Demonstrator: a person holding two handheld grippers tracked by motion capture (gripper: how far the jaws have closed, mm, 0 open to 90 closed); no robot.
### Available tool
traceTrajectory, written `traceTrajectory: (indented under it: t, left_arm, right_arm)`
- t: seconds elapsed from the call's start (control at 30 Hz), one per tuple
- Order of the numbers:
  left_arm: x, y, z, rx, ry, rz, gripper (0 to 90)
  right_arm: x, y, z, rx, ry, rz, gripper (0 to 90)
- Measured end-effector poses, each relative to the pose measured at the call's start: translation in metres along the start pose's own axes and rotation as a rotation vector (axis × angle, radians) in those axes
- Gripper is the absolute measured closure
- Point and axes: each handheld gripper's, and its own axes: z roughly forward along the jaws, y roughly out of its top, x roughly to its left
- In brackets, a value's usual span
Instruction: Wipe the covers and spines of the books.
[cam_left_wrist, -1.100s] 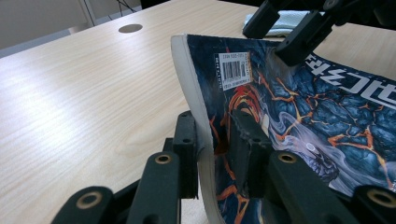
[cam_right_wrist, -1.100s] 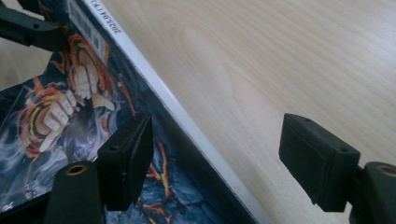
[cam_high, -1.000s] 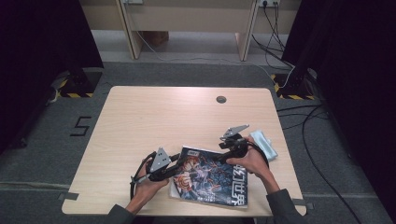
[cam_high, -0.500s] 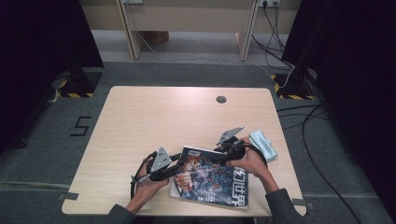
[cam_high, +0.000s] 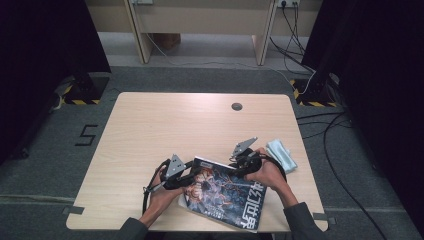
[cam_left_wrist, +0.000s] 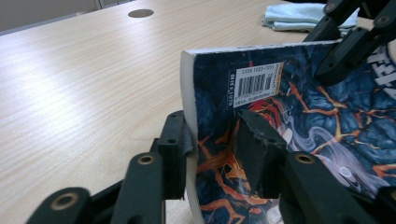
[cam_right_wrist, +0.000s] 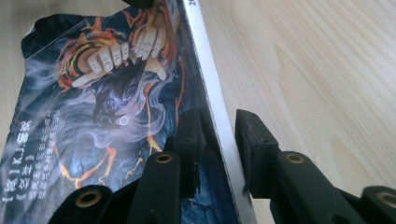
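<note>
High view: one wooden table (cam_high: 165, 130); one magazine (cam_high: 225, 192) on its near edge, between two grippers; one folded pale cloth (cam_high: 281, 155) just right of the magazine. Left gripper (cam_high: 192, 171) at the magazine's left corner, right gripper (cam_high: 239, 162) at its far edge.

Left gripper view: jaws have just been opening; one pad against the cover's edge, the other standing slightly off the printed face, magazine corner between them. One barcode label (cam_left_wrist: 254, 84).

Right gripper view: jaws have just been closing, narrow gap, astride the magazine's white spine edge (cam_right_wrist: 219, 126), both pads touching or almost touching it.
</note>
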Motion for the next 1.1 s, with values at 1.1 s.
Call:
traceTrajectory:
  t: [1.1]
  left_arm:
    - [-0.045, -0.021, -0.04, 0.258, -0.079, -0.019, 59.0]
  right_arm:
    - [-0.002, 0.008, -0.01, 0.059, -0.002, 0.1, 83.1]
